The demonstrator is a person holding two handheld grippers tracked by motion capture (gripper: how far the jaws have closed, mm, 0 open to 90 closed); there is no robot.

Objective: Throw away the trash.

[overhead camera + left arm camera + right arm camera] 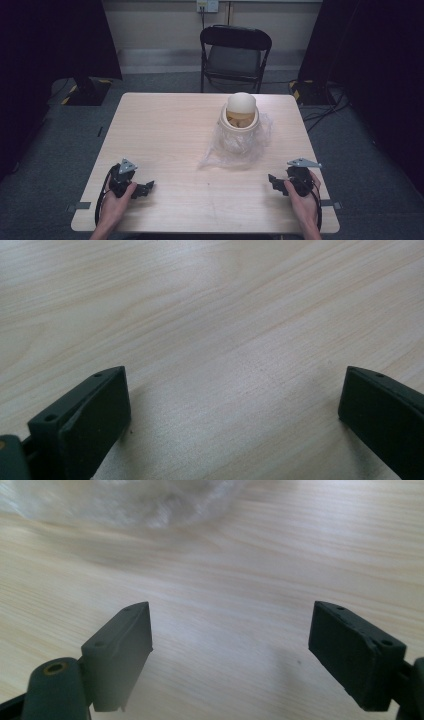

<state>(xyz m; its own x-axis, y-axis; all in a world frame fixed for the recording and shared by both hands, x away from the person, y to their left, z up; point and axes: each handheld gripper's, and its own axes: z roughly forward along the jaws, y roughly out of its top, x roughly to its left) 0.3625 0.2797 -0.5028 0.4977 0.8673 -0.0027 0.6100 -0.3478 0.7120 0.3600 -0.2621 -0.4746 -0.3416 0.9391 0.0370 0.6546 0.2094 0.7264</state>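
A cream pot point(240, 131) stands on the far right part of the wooden table point(160, 130), with a rounded cream lid point(241, 105) leaning on its rim. A clear plastic bag point(220, 156) lies crumpled around its base. My left gripper point(146, 188) rests near the front left corner in a hand; its jaws point(232, 390) stand wide apart over bare wood. Held in the other hand, my right gripper point(273, 181) is near the front right edge, open point(232, 625) with nothing between the fingers. It points toward the bag point(135, 500), a short way off.
A black folding chair point(235, 55) stands behind the table's far edge. A dark stand base point(87, 90) sits on the floor at the far left, and cables point(325, 107) trail on the floor at the far right.
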